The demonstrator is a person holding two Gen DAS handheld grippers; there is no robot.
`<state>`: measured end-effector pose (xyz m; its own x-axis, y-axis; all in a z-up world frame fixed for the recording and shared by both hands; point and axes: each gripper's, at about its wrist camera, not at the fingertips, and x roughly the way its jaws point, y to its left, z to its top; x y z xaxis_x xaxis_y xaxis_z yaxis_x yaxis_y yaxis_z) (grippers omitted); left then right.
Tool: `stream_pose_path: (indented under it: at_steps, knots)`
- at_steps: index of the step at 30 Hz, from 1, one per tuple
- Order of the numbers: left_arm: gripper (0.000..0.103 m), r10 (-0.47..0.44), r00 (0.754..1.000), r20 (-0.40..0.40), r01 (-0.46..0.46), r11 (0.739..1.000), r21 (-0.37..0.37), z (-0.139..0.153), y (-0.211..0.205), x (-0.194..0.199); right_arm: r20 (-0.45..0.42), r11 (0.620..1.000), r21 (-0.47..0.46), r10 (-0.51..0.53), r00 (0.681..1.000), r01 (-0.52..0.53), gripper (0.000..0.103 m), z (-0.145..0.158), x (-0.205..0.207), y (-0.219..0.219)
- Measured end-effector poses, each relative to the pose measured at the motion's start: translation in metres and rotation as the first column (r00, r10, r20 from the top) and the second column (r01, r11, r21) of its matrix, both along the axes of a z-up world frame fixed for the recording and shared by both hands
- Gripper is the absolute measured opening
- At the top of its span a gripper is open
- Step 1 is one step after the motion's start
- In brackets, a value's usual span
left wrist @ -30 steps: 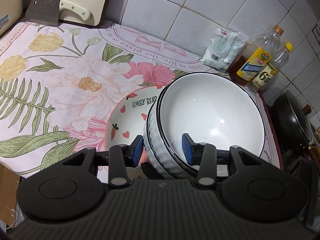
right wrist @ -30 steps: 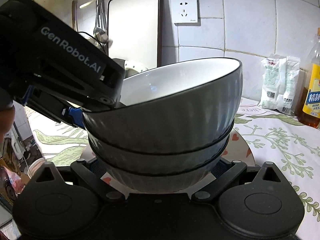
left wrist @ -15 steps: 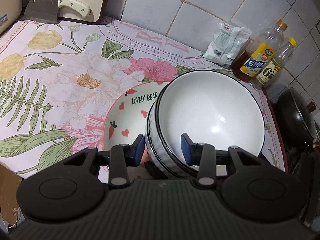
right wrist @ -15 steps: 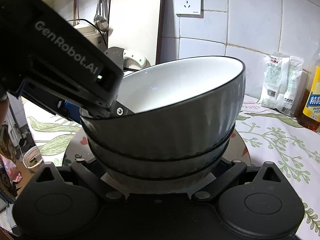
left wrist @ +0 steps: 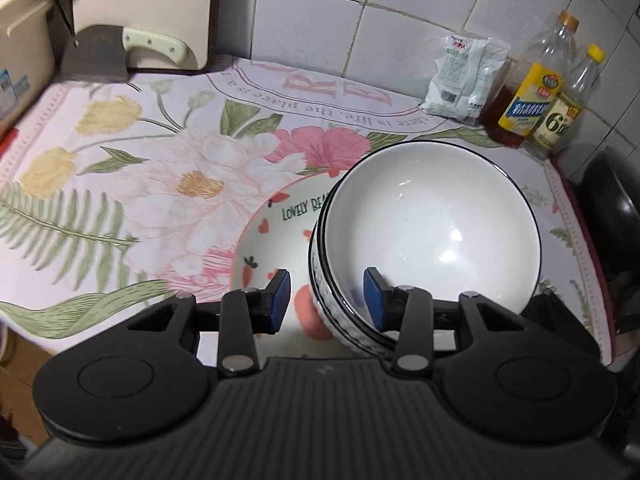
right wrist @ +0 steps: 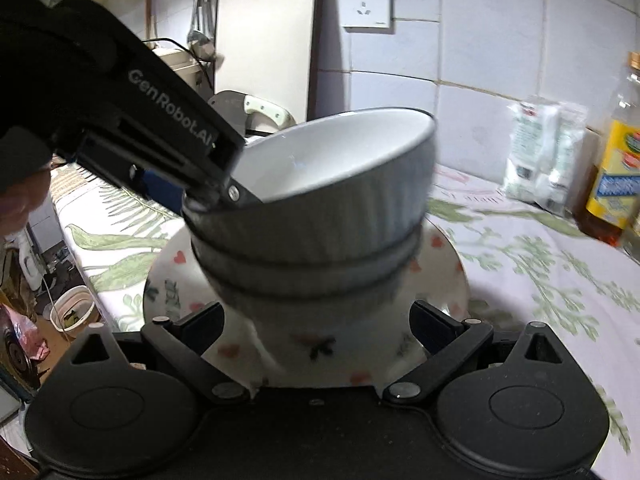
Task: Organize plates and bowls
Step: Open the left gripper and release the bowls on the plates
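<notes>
A stack of three white ribbed bowls [left wrist: 432, 224] with black rims stands tilted on a heart-patterned "LOVELY BEAR" plate [left wrist: 272, 240]. My left gripper [left wrist: 325, 300] straddles the stack's near rim. One blue pad is inside the top bowl, and the other stands slightly off the outer wall as the jaws are opening. In the right wrist view the bowls [right wrist: 320, 216] rise above the plate [right wrist: 444, 276]. My right gripper [right wrist: 316, 320] is open, its fingers wide apart either side of the lowest bowl. The left gripper [right wrist: 208, 200] hooks over the rim from the left.
A floral cloth [left wrist: 120, 184] covers the counter. A cleaver [left wrist: 96, 56] and a cutting board [left wrist: 160, 0] lean at the back left. A white packet [left wrist: 460, 76] and two bottles [left wrist: 532, 96] stand at the back right. A black wok [left wrist: 612, 208] sits beyond the right edge.
In the right wrist view the bowls now look smaller and farther off, and more of the plate shows beneath them. The gap between the left gripper's outer pad and the bowl wall has widened slightly.
</notes>
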<state>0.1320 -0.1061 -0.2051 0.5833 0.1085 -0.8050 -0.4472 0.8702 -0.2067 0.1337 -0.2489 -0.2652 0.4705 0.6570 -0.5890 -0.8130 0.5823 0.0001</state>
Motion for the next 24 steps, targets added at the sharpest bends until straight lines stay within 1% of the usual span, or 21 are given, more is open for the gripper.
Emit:
stream_pose_path:
  at_steps: [2,6,10,12,15,17,21,23,24]
  knots:
    - [0.039,-0.006,1.000,0.015,0.006,1.000,-0.004,0.006,-0.004,-0.005,0.018,1.000,0.011,-0.008,1.000,0.008,0.101,0.005,-0.008,-0.009]
    - [0.040,-0.002,1.000,0.025,0.001,0.999,0.041,0.016,-0.013,-0.014,0.037,0.998,0.039,-0.054,0.998,0.053,0.101,0.014,-0.020,-0.019]
    - [0.042,0.009,0.999,0.037,-0.011,0.999,0.044,0.028,-0.016,-0.024,0.055,0.993,0.076,-0.096,0.994,0.092,0.100,0.028,-0.028,-0.033]
    - [0.042,0.012,0.999,0.044,-0.014,0.999,0.051,0.034,-0.018,-0.031,0.040,0.990,0.096,-0.107,0.993,0.103,0.100,0.031,-0.030,-0.042]
    - [0.042,0.009,0.999,0.045,-0.012,0.999,0.049,0.043,-0.022,-0.041,0.001,0.983,0.100,-0.156,0.988,0.155,0.100,0.031,-0.032,-0.055]
    - [0.043,0.006,0.999,0.053,-0.009,0.998,0.058,0.050,-0.027,-0.048,-0.013,0.978,0.114,-0.175,0.984,0.175,0.100,0.037,-0.036,-0.065]
    - [0.046,0.007,0.998,0.062,-0.011,0.998,0.068,0.065,-0.036,-0.061,-0.038,0.967,0.131,-0.215,0.976,0.219,0.100,0.054,-0.043,-0.080]
    - [0.047,0.003,0.998,0.059,-0.007,0.997,0.073,0.072,-0.041,-0.066,-0.038,0.961,0.137,-0.236,0.971,0.239,0.100,0.067,-0.049,-0.087]
    - [0.050,0.006,0.999,0.051,-0.010,0.997,0.079,0.076,-0.044,-0.070,-0.030,0.958,0.131,-0.254,0.967,0.256,0.100,0.074,-0.052,-0.089]
